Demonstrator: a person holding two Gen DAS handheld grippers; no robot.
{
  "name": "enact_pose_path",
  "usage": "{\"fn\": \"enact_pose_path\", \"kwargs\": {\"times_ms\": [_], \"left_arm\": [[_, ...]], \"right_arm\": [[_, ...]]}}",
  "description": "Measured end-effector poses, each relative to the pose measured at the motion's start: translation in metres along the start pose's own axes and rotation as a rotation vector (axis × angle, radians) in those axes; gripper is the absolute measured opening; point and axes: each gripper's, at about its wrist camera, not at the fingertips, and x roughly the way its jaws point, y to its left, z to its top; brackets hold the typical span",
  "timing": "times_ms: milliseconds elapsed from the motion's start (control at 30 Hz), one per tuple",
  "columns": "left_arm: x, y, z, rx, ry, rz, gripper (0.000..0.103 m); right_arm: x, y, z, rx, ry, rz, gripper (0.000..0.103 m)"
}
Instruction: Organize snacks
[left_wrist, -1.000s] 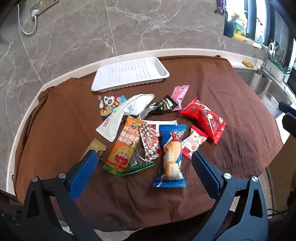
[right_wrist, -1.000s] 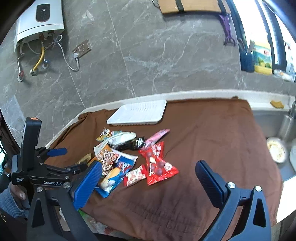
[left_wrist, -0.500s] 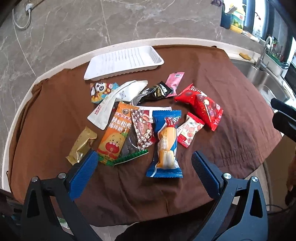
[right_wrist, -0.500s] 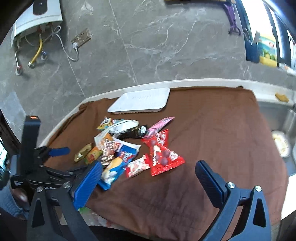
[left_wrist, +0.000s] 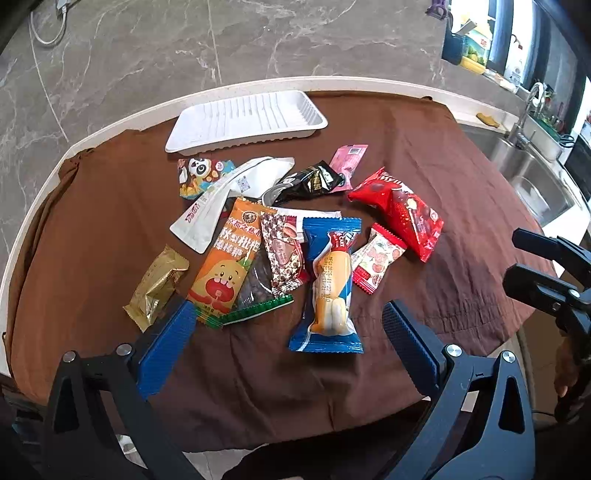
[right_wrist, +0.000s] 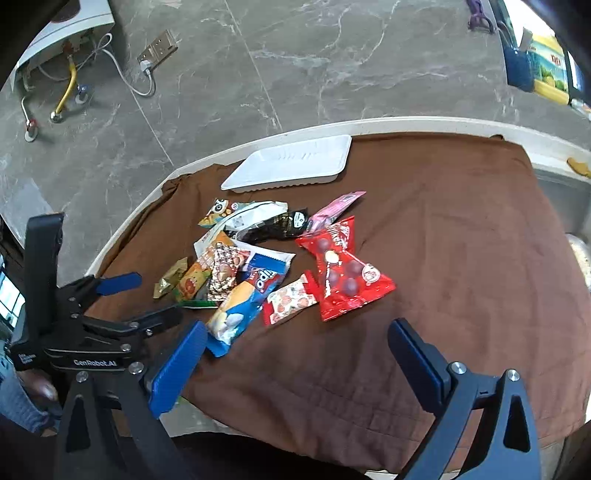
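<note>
Several snack packets lie in a loose pile on a brown cloth (left_wrist: 424, 155). Among them are a blue packet (left_wrist: 330, 284), a red bag (left_wrist: 402, 212), an orange packet (left_wrist: 229, 258), a gold packet (left_wrist: 157, 282) and a white pouch (left_wrist: 229, 195). An empty white tray (left_wrist: 245, 120) sits behind the pile. My left gripper (left_wrist: 290, 345) is open and empty, above the near edge just short of the blue packet. My right gripper (right_wrist: 297, 363) is open and empty, near the front edge right of the pile (right_wrist: 280, 266). The left gripper also shows in the right wrist view (right_wrist: 122, 295).
A white counter rim (left_wrist: 110, 129) runs around the cloth with a marble wall behind. A sink (left_wrist: 535, 188) with a tap lies at the right. A wall socket with a cable (right_wrist: 157, 51) and a water heater (right_wrist: 70, 22) are at the left.
Both grippers have come closer to the snack pile, which looks larger in both views. The snacks and tray have not moved. Both grippers stay open.
</note>
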Motion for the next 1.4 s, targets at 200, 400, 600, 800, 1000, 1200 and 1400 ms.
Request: {"fn": "enact_pose_path", "kwargs": {"times_ms": [200, 400, 600, 800, 1000, 1200, 1400], "left_arm": [[0.003, 0.001, 0.001, -0.013, 0.007, 0.007, 0.102], [0.009, 0.001, 0.001, -0.045, 0.043, 0.003, 0.102], [0.013, -0.001, 0.000, -0.038, 0.057, 0.002, 0.102], [0.013, 0.001, 0.001, -0.050, 0.056, -0.002, 0.102], [0.015, 0.003, 0.001, -0.059, 0.064, 0.001, 0.102], [0.016, 0.005, 0.002, -0.073, 0.069, 0.002, 0.102], [0.015, 0.006, 0.003, -0.084, 0.066, -0.002, 0.102]], "right_arm": [[0.002, -0.001, -0.001, 0.013, 0.012, 0.004, 0.101], [0.003, 0.004, 0.001, -0.009, 0.006, -0.001, 0.101], [0.005, 0.008, 0.002, -0.027, 0.008, -0.001, 0.101], [0.009, 0.009, 0.003, -0.033, 0.017, -0.003, 0.101], [0.014, 0.011, 0.004, -0.046, 0.030, -0.024, 0.101], [0.012, 0.012, 0.007, -0.050, 0.015, -0.037, 0.101], [0.007, 0.010, 0.011, -0.025, -0.007, 0.025, 0.101]]}}
